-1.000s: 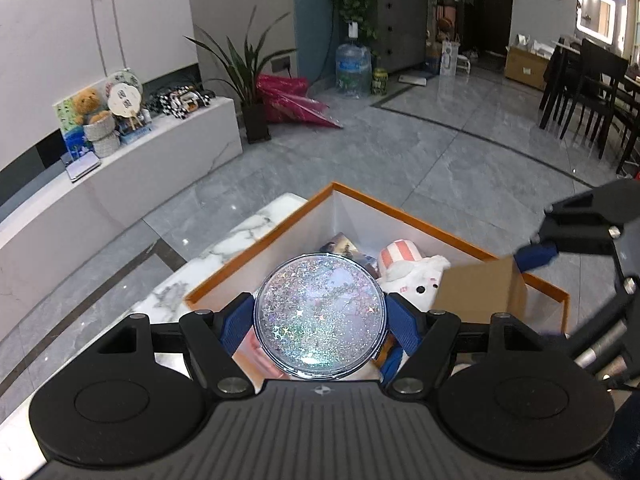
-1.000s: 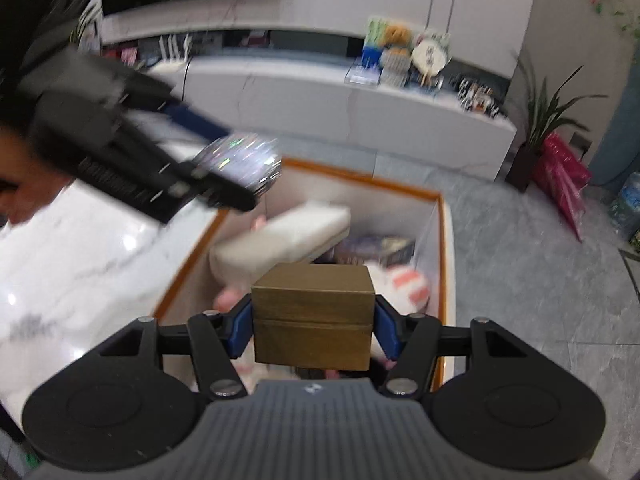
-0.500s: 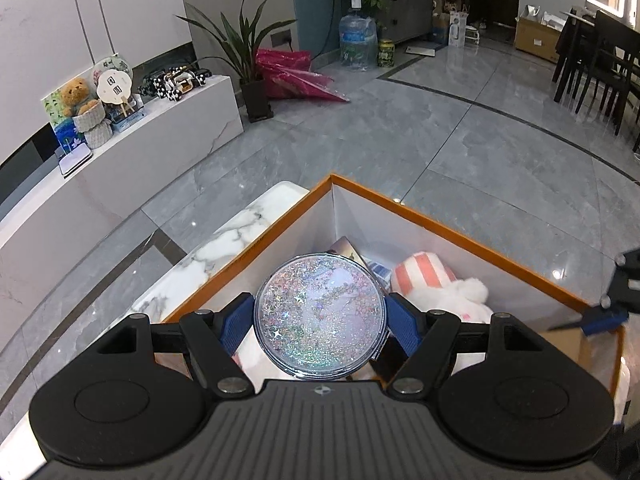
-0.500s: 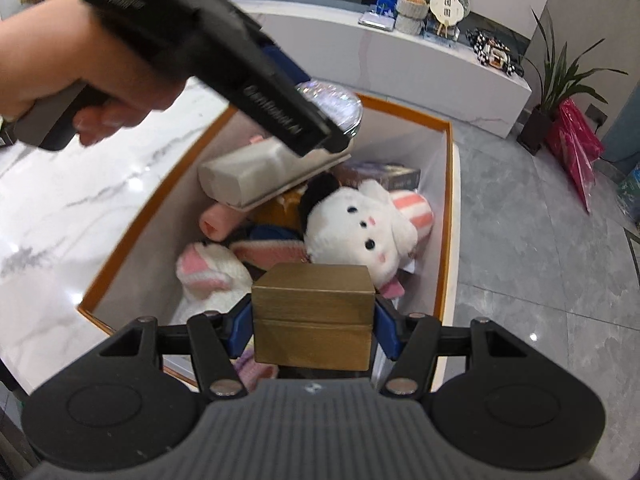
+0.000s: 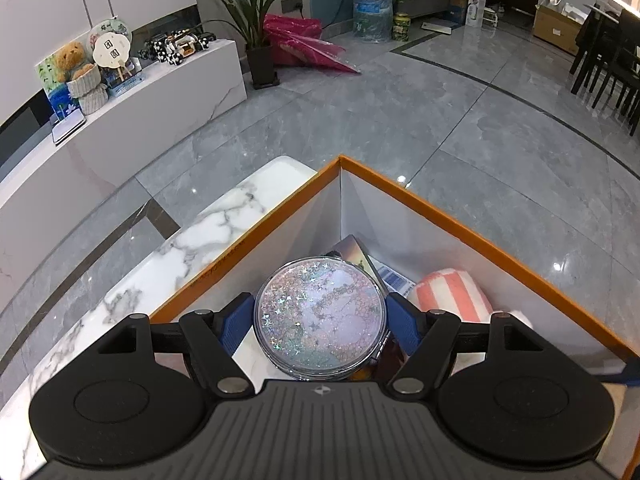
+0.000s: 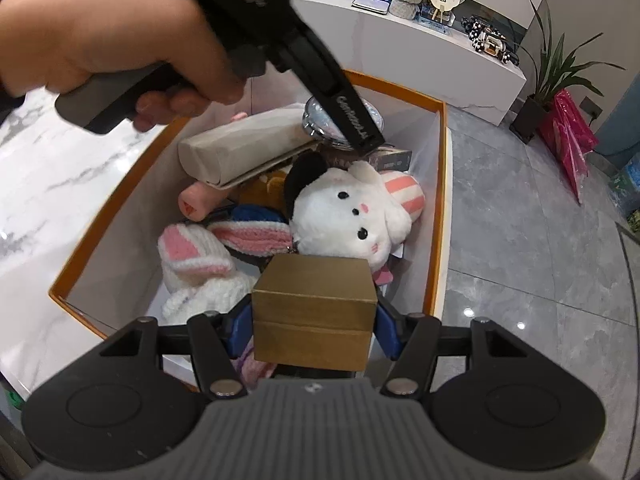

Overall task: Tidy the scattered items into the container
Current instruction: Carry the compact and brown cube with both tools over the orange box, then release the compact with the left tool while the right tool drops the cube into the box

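The white marble-veined tabletop (image 5: 208,240) carries the big orange-rimmed white cardboard box (image 6: 442,184), already crowded with soft toys; in the right wrist view the white plush rabbit with a pink-striped ear (image 6: 352,216) fills the box from its centre toward 3 o'clock, the long cream paper-wrapped block (image 6: 240,152) lies slanted at about 11 o'clock, and the knitted white-and-pink bunny hat (image 6: 196,264) sits at about 8 o'clock. The left gripper (image 5: 320,320) is clamped on the round clear glitter-filled compact (image 5: 320,320), its blue pads pressing the rim at 9 and 3 o'clock, and it hangs over the far corner of the box, above a dark printed card box (image 5: 356,256). The right gripper (image 6: 314,316) is closed on the small gold-brown lidded cardboard box (image 6: 314,304), held level over the near end, just at 6 o'clock of the rabbit. The step in hand looks like the release of both pieces into the container. To do it well, each should probably be lowered until it nearly rests on the toys before the jaws part, since the compact looks hard and could crack or roll if dropped. The gold box would likely settle best in the gap between rabbit and hat. The two grippers stand well apart, so opening together seems safe.
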Motion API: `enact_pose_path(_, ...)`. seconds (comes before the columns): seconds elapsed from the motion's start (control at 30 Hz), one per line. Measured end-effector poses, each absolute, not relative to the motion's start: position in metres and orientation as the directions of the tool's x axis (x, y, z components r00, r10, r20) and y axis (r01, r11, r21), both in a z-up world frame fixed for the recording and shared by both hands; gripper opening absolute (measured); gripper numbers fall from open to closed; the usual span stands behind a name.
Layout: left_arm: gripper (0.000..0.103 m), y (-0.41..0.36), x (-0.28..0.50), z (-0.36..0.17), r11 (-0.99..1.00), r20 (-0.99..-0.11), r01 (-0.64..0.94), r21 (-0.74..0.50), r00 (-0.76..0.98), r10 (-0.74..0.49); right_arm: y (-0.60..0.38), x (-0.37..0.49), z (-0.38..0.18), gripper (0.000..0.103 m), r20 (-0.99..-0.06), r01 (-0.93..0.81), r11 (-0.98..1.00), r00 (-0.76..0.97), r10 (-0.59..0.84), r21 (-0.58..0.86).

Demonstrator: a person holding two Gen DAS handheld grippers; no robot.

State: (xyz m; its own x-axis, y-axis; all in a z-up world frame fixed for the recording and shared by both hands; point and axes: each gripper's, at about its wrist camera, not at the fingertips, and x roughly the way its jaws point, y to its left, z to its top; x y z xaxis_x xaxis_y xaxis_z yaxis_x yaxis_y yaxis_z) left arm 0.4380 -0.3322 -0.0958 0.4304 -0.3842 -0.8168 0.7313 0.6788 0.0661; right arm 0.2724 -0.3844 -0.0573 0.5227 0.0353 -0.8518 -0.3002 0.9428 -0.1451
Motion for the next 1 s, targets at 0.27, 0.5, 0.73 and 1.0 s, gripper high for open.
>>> enact_pose_path(0.27, 0.084, -0.337, 0.447, -0.097, 0.696, -0.829, 0.715, 0.059, 0.423, -0.365, -0.383, 0.274, -0.067, 0.063, -0.869, -0.312, 0.935, 0.494, 0.010, -0.166)
enact_pose_path(0.5, 0.085, -0.336, 0.447, -0.095, 0.699, -0.834, 0.712, 0.066, 0.424, -0.354, -0.384, 0.274, -0.068, 0.063, -0.871, -0.313, 0.935, 0.491, 0.009, -0.167)
enact_pose_path(0.73, 0.085, -0.331, 0.445, -0.092, 0.698, -0.832, 0.714, 0.052, 0.418, -0.365, -0.383, 0.274, -0.064, 0.073, -0.859, -0.297, 0.937, 0.512, -0.006, -0.183)
enact_pose_path(1.0, 0.090, -0.322, 0.444, -0.069, 0.710, -0.797, 0.704, 0.033, 0.447, -0.406, -0.384, 0.272, -0.054, 0.075, -0.842, -0.282, 0.947, 0.538, 0.022, -0.156)
